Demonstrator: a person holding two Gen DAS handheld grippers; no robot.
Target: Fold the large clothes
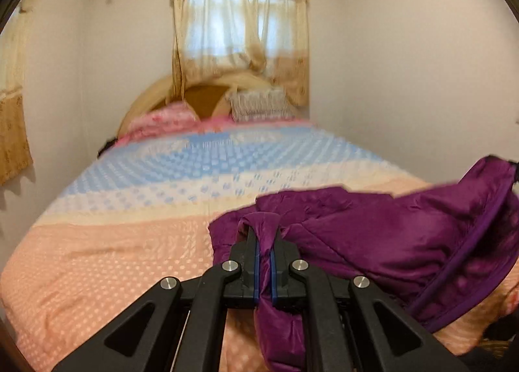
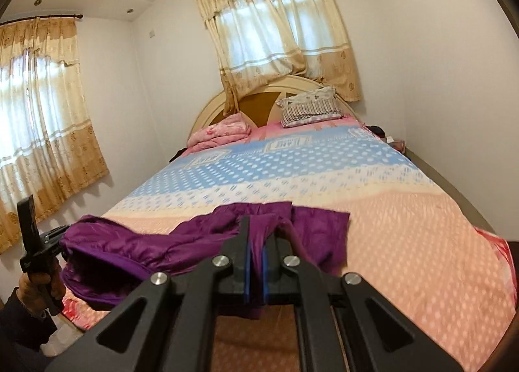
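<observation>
Both grippers, left (image 1: 265, 242) and right (image 2: 259, 239), pinch the purple jacket (image 1: 389, 235) above the bed's (image 1: 113, 258) foot; slick fabric may slip out and bunch unevenly

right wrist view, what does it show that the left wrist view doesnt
Only the right wrist view shows the person's left hand holding the other gripper's handle, and a full second curtained window on the side wall. Only the left wrist view shows the jacket's piped edge held up at the right. Both show the purple jacket pinched in shut fingers, the left gripper, the right gripper, the bed and the striped pillow.
</observation>
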